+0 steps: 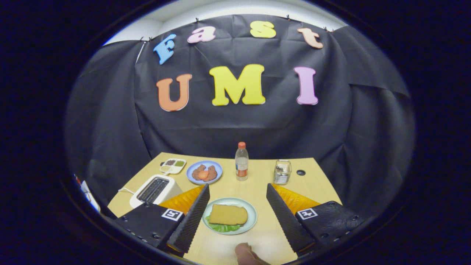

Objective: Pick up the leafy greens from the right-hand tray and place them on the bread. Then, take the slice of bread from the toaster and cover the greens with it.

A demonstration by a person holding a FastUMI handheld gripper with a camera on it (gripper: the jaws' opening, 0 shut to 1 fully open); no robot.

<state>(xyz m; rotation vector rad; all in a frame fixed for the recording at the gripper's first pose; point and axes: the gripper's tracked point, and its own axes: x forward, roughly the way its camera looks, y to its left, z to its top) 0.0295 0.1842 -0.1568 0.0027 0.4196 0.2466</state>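
Gripper raised above the table, its 2 fingers spread wide, nothing clamped. Between them, the pale green plate with a slice of bread laid over the leafy greens, green edge peeking out at the near side. Toaster just beyond the left finger, slots seemingly bare. Farther back: blue plate of food, compartment dish, bottle, clear container. A fingertip at the near table edge. Task apparently complete. Risks: dipping low and nudging the top slice askew, or clipping the toaster with the left finger on retreat.
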